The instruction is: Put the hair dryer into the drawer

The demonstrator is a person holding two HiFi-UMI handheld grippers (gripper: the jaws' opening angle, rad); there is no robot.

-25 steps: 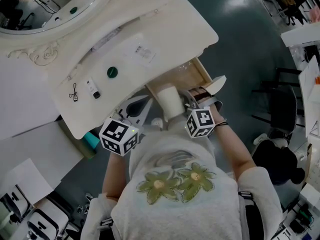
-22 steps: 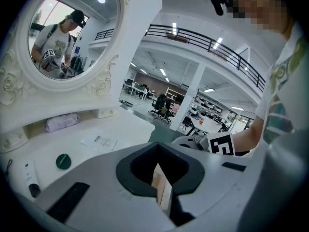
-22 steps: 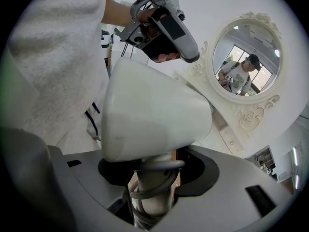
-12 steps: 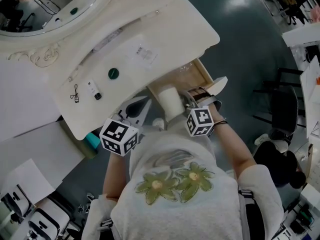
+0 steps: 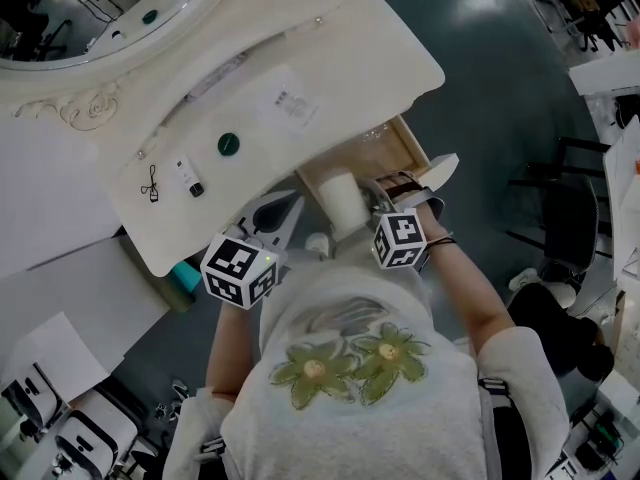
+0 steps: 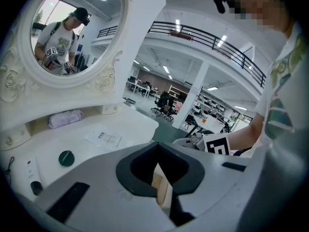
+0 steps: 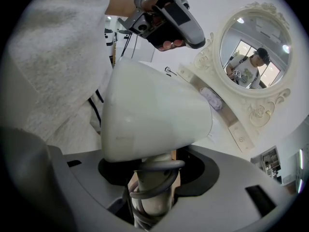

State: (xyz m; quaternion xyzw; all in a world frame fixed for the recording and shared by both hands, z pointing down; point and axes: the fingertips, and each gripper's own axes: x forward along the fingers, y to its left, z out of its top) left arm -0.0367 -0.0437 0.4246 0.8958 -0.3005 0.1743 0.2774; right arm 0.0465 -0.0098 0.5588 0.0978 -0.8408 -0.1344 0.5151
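Observation:
A white hair dryer (image 5: 340, 200) hangs over the open wooden drawer (image 5: 385, 148) of the vanity table, barrel upright in the head view. My right gripper (image 5: 374, 204) is shut on its handle (image 7: 152, 190), which has the grey cord wound round it. In the right gripper view the dryer's barrel (image 7: 154, 115) fills the middle. My left gripper (image 5: 284, 214) sits just left of the drawer, below the table edge, held by a hand (image 7: 166, 18). Its jaws stand together with nothing between them (image 6: 161, 190), and pale drawer wood shows beyond.
The cream vanity table (image 5: 340, 48) carries a round mirror (image 5: 100, 8), a paper sheet (image 5: 292, 108), a green round cap (image 5: 228, 144) and a small tube (image 5: 186, 178). A teal object (image 5: 185, 278) lies under the table's left edge. A black chair (image 5: 565, 218) stands at the right.

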